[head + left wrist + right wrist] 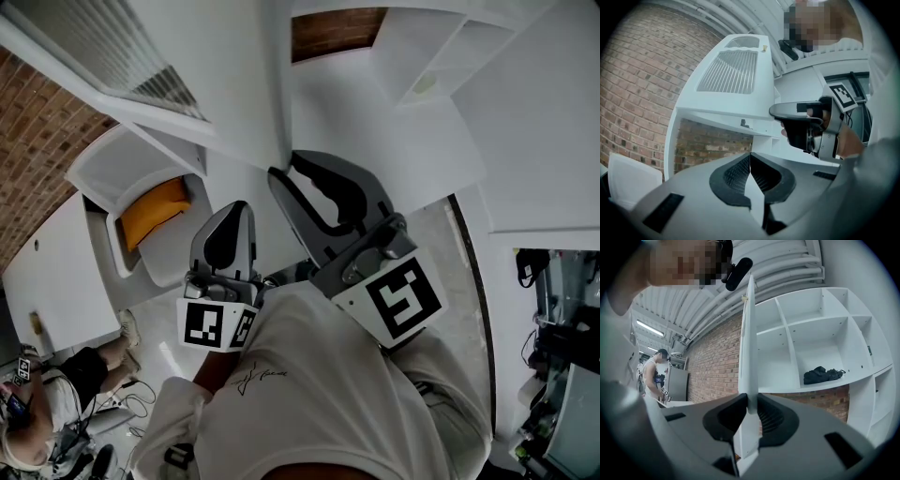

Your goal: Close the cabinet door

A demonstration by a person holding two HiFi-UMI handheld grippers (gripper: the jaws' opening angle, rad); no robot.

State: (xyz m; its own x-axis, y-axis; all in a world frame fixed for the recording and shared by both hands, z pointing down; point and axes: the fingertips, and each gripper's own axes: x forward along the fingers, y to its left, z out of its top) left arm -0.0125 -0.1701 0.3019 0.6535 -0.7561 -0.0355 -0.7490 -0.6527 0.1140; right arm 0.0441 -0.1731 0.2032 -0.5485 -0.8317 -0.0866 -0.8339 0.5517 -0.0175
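Between my right gripper's (749, 409) jaws is the white cabinet door (749, 343), pinched by its edge and standing edge-on, swung out from the open shelves (806, 319). My left gripper's (750, 158) jaws are pressed together, empty. A dark bundle (822, 375) lies on one shelf. Only the head view shows an orange cushion (155, 211).

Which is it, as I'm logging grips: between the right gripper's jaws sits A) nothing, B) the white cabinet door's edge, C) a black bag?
B: its own view shows the right gripper clamped on the thin edge of the cabinet door.
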